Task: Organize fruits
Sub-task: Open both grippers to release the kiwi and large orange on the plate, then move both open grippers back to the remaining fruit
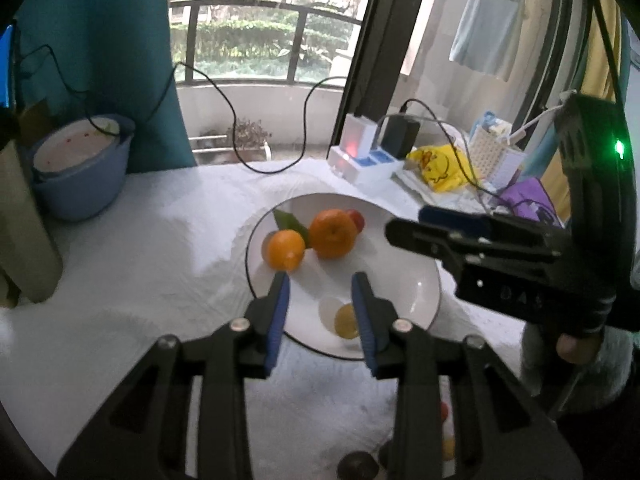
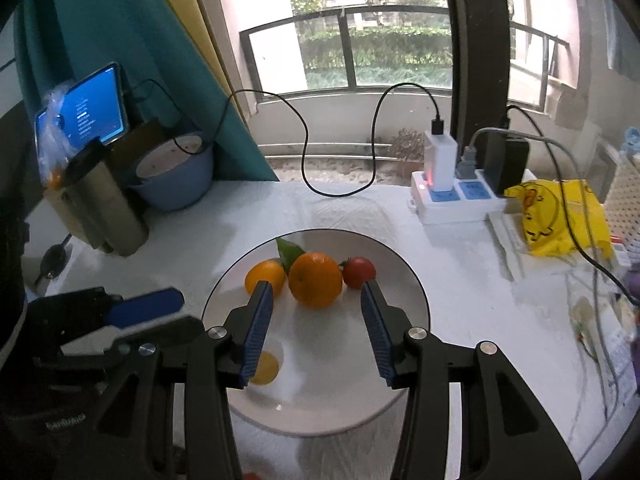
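A white plate (image 1: 400, 292) (image 2: 360, 380) with a dark rim lies on the white cloth. At its far side sit a large orange (image 1: 333, 233) (image 2: 316, 280), a smaller orange (image 1: 286, 250) (image 2: 265, 276), a red tomato (image 1: 356, 219) (image 2: 359, 272) and a green leaf (image 1: 290, 222). A small yellow fruit (image 1: 345, 320) (image 2: 266, 366) rests on the plate's near side. My left gripper (image 1: 320, 280) hovers over it, open, nothing pressed between the pads. My right gripper (image 2: 316, 292) hangs open above the plate, also empty.
Stacked blue bowls (image 1: 80, 176) (image 2: 176, 176) stand at the back left beside an olive container (image 2: 100, 208) and a lit tablet (image 2: 84, 108). A power strip (image 2: 452, 196), cables and a yellow bag (image 2: 560, 216) crowd the back right. A dark round fruit (image 1: 357, 466) lies off the plate's near edge.
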### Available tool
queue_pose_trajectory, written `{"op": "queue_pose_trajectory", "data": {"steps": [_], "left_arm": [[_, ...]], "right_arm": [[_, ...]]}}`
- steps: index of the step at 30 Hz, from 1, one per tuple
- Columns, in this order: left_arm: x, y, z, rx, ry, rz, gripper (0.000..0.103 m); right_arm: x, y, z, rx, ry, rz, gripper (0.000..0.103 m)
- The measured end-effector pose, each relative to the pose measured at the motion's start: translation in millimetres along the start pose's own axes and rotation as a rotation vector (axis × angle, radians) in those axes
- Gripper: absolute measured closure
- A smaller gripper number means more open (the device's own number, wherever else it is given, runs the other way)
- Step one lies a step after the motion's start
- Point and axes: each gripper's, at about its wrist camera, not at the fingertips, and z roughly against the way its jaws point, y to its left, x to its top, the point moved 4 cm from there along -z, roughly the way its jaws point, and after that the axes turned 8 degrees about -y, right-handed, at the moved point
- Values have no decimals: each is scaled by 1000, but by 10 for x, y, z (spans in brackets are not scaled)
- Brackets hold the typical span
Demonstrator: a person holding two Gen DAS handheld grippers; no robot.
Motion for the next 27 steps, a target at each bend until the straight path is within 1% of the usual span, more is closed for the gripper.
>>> {"op": "queue_pose_trajectory", "data": {"steps": [3, 10, 13, 14, 15, 21, 27], "left_arm": [[-28, -44, 133, -8, -17, -2, 68], [-167, -86, 357, -1, -20, 13, 67], [-241, -111, 445, 1, -26, 15, 63], [-270, -112, 473, 2, -26, 21, 58], [-303, -115, 501, 1, -25, 27, 56], [-501, -147, 615, 10, -7, 37, 56], [-681, -211, 757, 35, -11, 11, 56]], "right_arm": [[-50, 20, 137, -1, -5, 1, 55], [-200, 79, 396, 13, -12, -7, 55], [-260, 110, 503, 16, -16, -7, 55], [-290, 120, 548, 20, -19, -12, 55], [-315, 128, 579, 26, -19, -16, 55], [-521, 174, 701, 38, -6, -24, 55], [-738, 204, 789, 51, 15, -35, 55]]}}
